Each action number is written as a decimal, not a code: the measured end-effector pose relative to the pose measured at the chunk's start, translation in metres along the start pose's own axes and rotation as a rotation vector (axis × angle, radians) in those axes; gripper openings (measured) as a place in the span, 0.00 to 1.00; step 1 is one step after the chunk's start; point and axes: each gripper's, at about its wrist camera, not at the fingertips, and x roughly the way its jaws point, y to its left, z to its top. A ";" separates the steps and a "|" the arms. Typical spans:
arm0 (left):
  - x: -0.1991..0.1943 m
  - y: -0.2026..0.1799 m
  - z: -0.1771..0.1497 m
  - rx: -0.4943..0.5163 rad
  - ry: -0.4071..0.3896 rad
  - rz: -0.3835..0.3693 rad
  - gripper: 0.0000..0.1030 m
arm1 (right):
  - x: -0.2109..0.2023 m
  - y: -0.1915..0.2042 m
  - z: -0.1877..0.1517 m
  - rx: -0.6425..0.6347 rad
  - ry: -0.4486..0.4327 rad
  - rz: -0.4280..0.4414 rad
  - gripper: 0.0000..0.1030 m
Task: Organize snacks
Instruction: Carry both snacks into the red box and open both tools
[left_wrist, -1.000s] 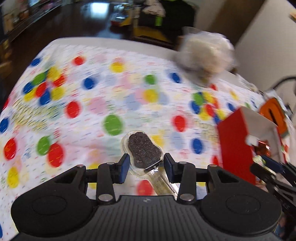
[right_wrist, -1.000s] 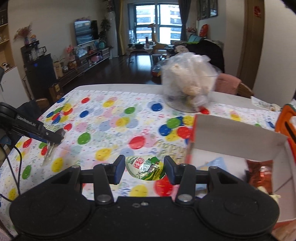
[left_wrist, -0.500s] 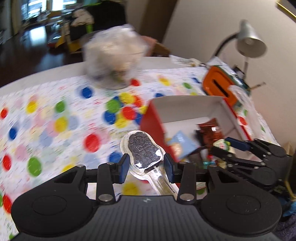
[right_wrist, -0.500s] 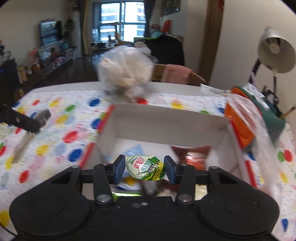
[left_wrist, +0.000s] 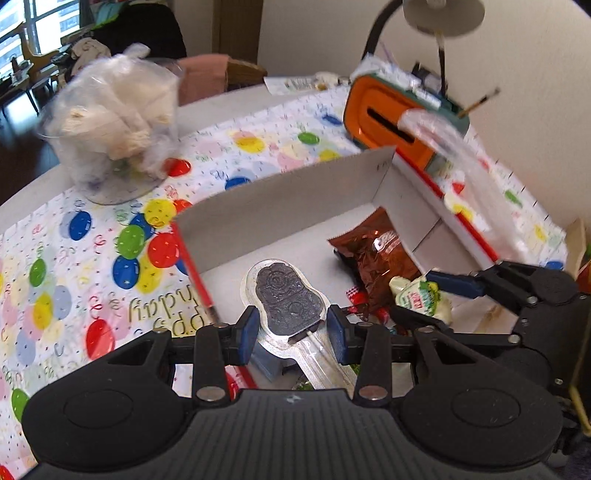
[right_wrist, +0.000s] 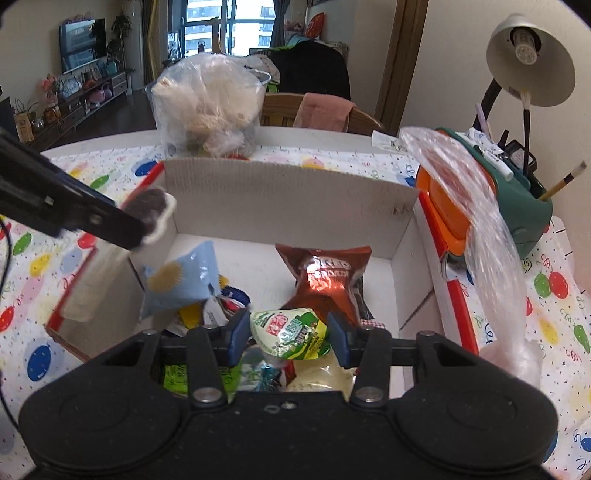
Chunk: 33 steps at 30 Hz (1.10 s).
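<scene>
My left gripper (left_wrist: 291, 334) is shut on a clear-wrapped chocolate lollipop (left_wrist: 286, 295) and holds it over the near left part of the red-and-white cardboard box (left_wrist: 280, 195). It also shows in the right wrist view (right_wrist: 149, 210) above the box's left wall. My right gripper (right_wrist: 288, 334) is shut on a green-and-white snack pouch (right_wrist: 290, 332) and holds it inside the box (right_wrist: 288, 192); the pouch also shows in the left wrist view (left_wrist: 421, 297). In the box lie a brown foil packet (right_wrist: 325, 273), a light blue packet (right_wrist: 184, 280) and several other snacks.
A clear plastic bag of pale snacks (right_wrist: 210, 107) stands behind the box on the balloon-print tablecloth (left_wrist: 74, 258). An orange-and-green desk organizer (right_wrist: 480, 195) with a plastic sleeve and a desk lamp (right_wrist: 528, 59) stand to the right. A chair stands beyond the table.
Both grippers have moved right from over the tablecloth to over the box, each keeping its snack. The right gripper has gone lower into the box.
</scene>
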 end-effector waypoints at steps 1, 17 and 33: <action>0.006 -0.001 0.000 0.005 0.011 0.007 0.38 | 0.002 -0.001 0.000 0.000 0.005 0.003 0.44; 0.036 -0.010 -0.011 0.034 0.064 0.042 0.39 | 0.009 0.002 0.000 -0.007 0.034 0.021 0.47; -0.024 0.003 -0.026 0.004 -0.080 -0.027 0.61 | -0.041 0.002 -0.002 0.134 -0.047 0.041 0.87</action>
